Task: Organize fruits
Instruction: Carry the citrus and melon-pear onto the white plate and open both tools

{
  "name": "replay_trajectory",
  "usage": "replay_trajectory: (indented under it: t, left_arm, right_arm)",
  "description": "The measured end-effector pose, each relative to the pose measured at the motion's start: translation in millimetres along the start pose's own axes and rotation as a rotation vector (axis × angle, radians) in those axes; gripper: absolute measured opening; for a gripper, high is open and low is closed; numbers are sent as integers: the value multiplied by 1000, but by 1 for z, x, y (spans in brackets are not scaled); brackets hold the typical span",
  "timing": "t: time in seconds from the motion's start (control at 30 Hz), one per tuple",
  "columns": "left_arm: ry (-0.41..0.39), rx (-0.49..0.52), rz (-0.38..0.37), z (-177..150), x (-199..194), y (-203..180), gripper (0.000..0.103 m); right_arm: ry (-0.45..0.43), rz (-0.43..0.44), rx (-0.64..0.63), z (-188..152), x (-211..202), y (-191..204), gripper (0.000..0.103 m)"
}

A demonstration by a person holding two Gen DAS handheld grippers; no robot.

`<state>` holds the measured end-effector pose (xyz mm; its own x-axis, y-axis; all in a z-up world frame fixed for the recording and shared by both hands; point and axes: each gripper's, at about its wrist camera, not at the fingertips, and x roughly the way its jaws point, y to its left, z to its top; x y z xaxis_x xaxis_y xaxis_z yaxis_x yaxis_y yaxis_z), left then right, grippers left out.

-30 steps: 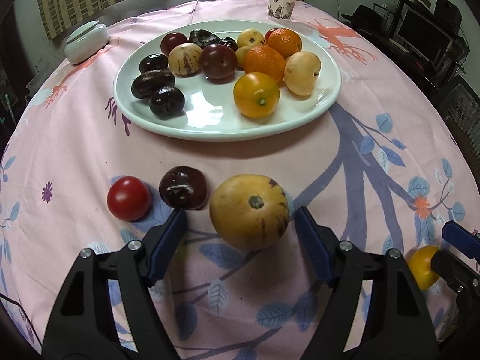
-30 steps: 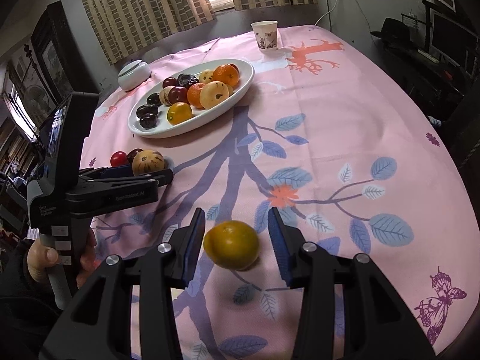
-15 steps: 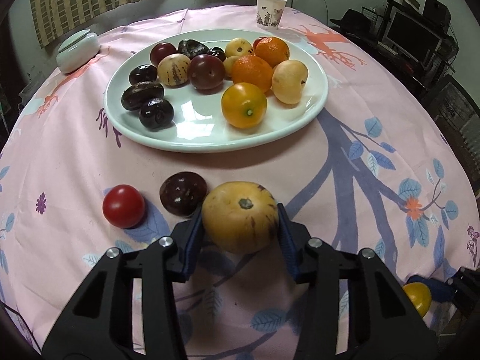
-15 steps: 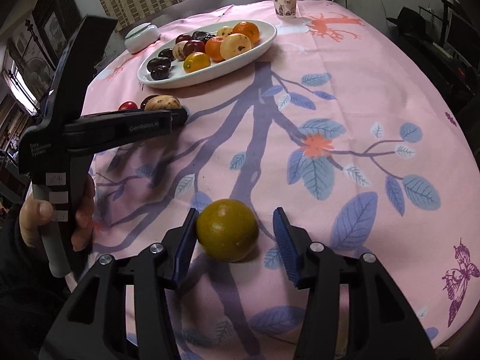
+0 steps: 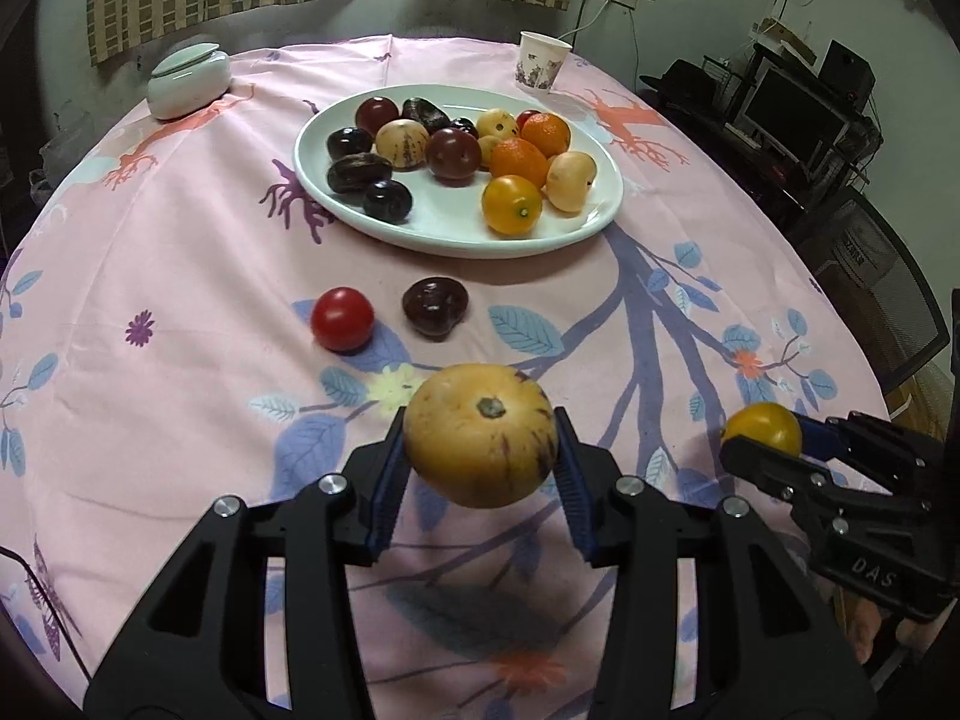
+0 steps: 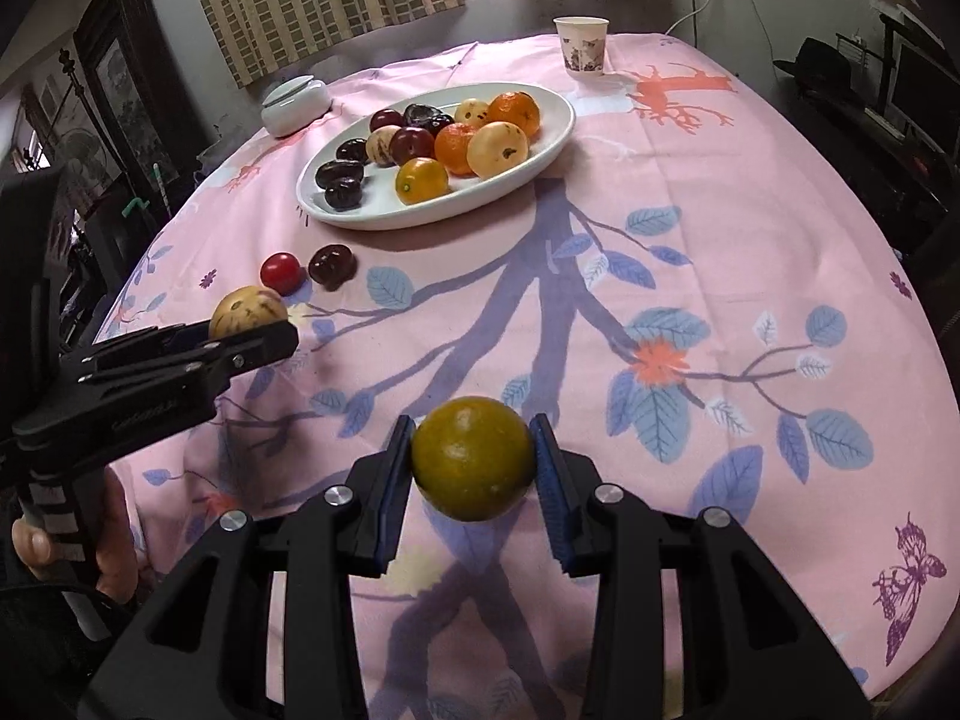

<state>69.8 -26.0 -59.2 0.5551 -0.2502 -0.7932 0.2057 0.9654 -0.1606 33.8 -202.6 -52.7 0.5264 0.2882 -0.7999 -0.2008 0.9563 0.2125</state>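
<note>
The left gripper (image 5: 480, 450) is clenched on a pale yellow striped melon-like fruit (image 5: 480, 435), its blue pads pressed against both flanks, and the fruit hangs clear of the pink tablecloth (image 5: 180, 252), with its shadow on the cloth beneath it. The right gripper (image 6: 473, 461) is likewise clamped on a greenish-yellow citrus (image 6: 473, 459), held off the cloth above its own shadow. In the left wrist view that citrus shows again at about four o'clock, pinched at the tip of the other tool.

On the cloth, at roughly eleven o'clock from the held striped fruit, lie a red tomato (image 5: 342, 319) and a dark plum (image 5: 435, 306), near each other but apart. Beyond them, at twelve o'clock, sits the white oval plate (image 5: 600, 216), with dark plums grouped on its left half and oranges, a yellow tomato and pale fruits on its right; a small red fruit at the back of the pile is mostly hidden, so its kind is unclear. A paper cup (image 5: 543, 63) stands past the plate at one o'clock, and a lidded white jar (image 5: 190, 78) at ten o'clock. In the right wrist view a hand (image 6: 90, 546) grips the left tool's handle at eight o'clock.
</note>
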Motion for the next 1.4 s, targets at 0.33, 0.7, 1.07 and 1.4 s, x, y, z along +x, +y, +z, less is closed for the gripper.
replay_trajectory:
  t: [0.33,0.7,1.07,1.4]
  left_arm:
    - [-31,-73,19,9,-22,48,46]
    - [4,-83,102,137,28,83,46]
    - [67,-81,97,190,97,76,46]
    - [6,-68,89,189,66,70,79]
  right_arm:
    - [-9,44,-84,57,22,33,39]
    - [-36,19,-179,147,76,54,39]
    - [4,46,-227,168,123,59,39]
    - [-82,-36,-251,160,88,54,66]
